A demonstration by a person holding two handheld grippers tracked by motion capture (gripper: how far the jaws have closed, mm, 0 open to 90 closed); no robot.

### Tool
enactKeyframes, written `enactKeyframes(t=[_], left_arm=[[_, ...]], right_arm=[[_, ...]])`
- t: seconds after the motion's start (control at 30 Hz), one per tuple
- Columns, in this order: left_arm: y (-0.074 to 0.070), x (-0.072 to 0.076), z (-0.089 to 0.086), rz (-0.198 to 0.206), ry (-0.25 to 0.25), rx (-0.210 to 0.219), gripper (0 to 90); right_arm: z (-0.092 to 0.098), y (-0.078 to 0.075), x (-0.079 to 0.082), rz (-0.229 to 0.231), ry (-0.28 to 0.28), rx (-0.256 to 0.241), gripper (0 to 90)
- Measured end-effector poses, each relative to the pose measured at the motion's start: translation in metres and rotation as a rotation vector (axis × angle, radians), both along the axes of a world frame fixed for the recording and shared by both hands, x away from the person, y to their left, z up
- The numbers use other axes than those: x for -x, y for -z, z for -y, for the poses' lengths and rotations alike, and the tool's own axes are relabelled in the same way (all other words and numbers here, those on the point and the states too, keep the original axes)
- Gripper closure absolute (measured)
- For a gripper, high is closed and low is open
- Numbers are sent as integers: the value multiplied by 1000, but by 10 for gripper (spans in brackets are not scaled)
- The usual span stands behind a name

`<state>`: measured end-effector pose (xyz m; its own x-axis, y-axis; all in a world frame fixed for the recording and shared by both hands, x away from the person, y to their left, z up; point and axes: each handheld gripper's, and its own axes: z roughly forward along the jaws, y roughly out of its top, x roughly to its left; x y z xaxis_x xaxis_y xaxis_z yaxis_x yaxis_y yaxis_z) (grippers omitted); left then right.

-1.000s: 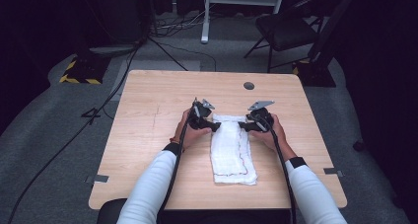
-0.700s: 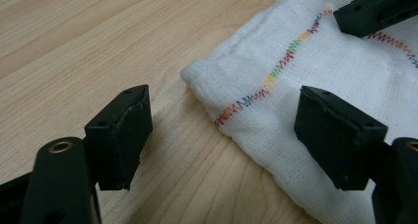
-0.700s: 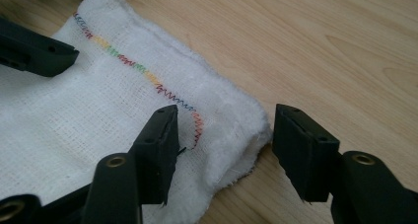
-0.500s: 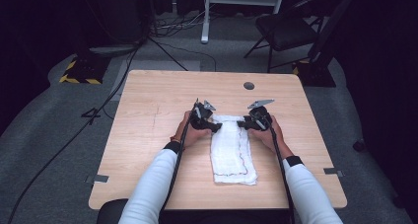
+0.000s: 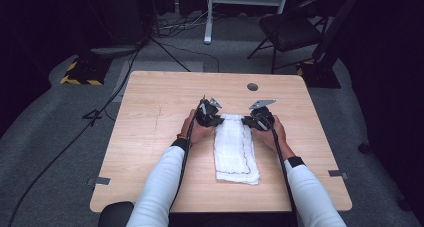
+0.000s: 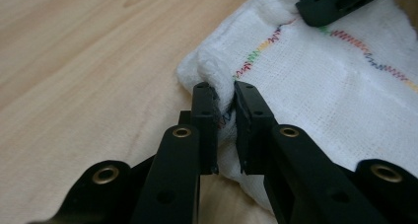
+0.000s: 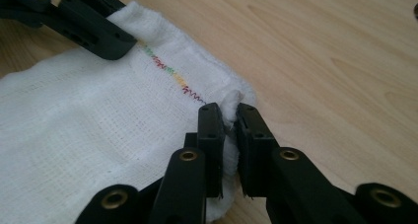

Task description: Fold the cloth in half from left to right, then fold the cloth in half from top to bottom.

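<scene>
A white folded cloth (image 5: 234, 149) with coloured zigzag stitching lies lengthwise on the wooden table (image 5: 150, 137). My left gripper (image 5: 209, 118) is shut on the cloth's far left corner; in the left gripper view its jaws pinch a fold of the cloth (image 6: 315, 86) at the tips (image 6: 225, 98). My right gripper (image 5: 256, 121) is shut on the far right corner, and in the right gripper view the cloth (image 7: 88, 120) is bunched between its tips (image 7: 227, 118). The other gripper's jaw crosses the top of each gripper view.
A small dark round hole (image 5: 252, 87) sits in the table near its far edge. Beyond the table are a black chair (image 5: 290, 32), a white stand (image 5: 207, 17) and cables on the grey floor. Tape marks (image 5: 100, 180) flank the table's near corners.
Both grippers have held their grip at the cloth's far corners. The hands and the cloth have barely shifted.
</scene>
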<state>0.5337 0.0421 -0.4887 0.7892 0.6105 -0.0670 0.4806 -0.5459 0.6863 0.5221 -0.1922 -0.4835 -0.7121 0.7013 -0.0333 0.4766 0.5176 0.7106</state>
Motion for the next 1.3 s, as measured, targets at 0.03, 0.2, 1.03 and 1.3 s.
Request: enactKeyframes(t=[0.03,0.2,1.03,1.3], left_arm=[[-2,-1,1,15,-4,0,809],[-16,-6,8,59,-2,-33,811],[-55,-2,7,174,-8,-2,808],[-64,-8,12,208,-29,-14,809]], right_arm=[[0,-2,0,10,3,-1,824],[3,-12,-1,51,22,-15,828],[7,-57,3,194,54,-55,836],[6,-66,4,244,71,-33,837]])
